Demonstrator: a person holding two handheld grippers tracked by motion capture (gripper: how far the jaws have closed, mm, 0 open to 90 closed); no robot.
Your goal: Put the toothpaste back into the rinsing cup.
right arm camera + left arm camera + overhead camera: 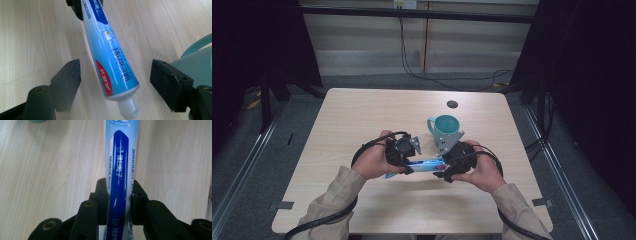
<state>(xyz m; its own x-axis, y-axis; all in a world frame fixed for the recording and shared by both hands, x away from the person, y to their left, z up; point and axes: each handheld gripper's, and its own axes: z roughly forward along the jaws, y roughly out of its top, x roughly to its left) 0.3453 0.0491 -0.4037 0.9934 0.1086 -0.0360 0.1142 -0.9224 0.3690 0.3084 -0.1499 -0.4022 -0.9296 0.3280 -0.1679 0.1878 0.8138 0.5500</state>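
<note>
A blue and white toothpaste tube (422, 164) hangs level just above the table between my two grippers. My left gripper (119, 192) is shut on the tube (120, 157) near its flat end, its pads pressing both sides. In the right gripper view the tube (112, 62) slants down toward the camera, ending in a white screw cap (130, 108). My right gripper (115, 75) stands open around that cap end, with a gap on each side. From above, the left gripper (408, 167) and right gripper (443, 167) face each other.
A teal mug (446, 127) stands upright just beyond the right gripper, close to its far jaw in the right gripper view (197, 62). The light wooden table (362, 115) has a small dark round hole (452, 104) near its far edge. Cables trail from both hands.
</note>
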